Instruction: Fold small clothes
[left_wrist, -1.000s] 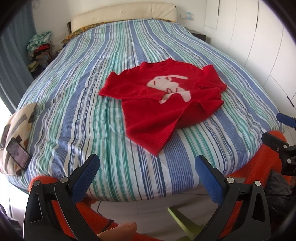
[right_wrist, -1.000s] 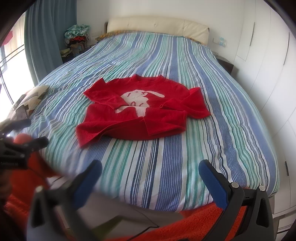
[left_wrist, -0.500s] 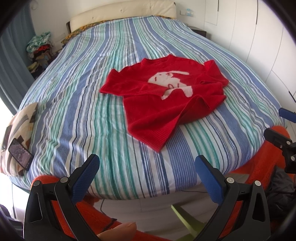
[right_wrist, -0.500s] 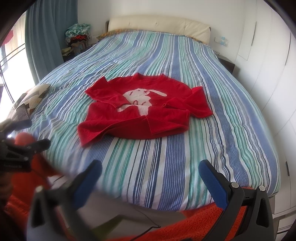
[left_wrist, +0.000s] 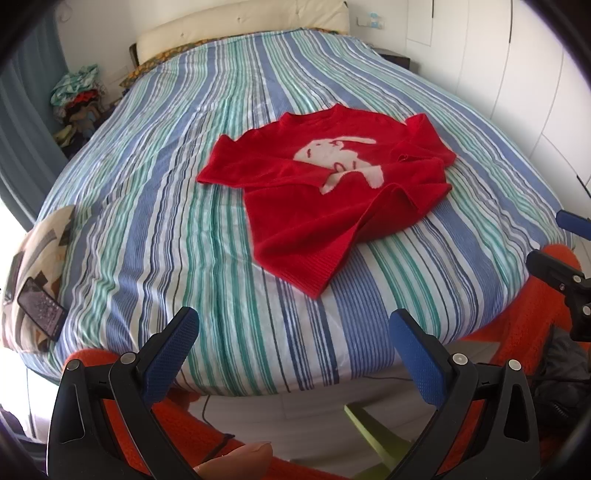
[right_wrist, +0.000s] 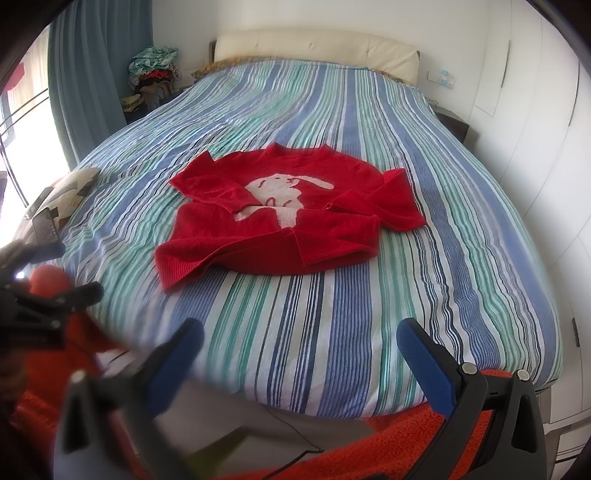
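A small red sweater (left_wrist: 325, 199) with a white rabbit motif lies rumpled on the striped bed (left_wrist: 177, 229), sleeves tucked over the chest and the hem partly turned up. It also shows in the right wrist view (right_wrist: 280, 225). My left gripper (left_wrist: 293, 332) is open and empty, at the bed's near edge, short of the sweater's hem. My right gripper (right_wrist: 301, 339) is open and empty, also at the near edge, well short of the sweater. Each gripper shows at the edge of the other's view.
A patterned cushion (left_wrist: 40, 258) with a phone (left_wrist: 40, 312) on it lies at the bed's left edge. A clothes pile (right_wrist: 155, 74) stands by the curtain at back left. White wardrobes (right_wrist: 535, 129) line the right. The headboard (left_wrist: 240, 22) is at the far end.
Both grippers have moved slightly forward and up toward the bed, so the sweater sits a little lower and nearer in both views. Both stay open.
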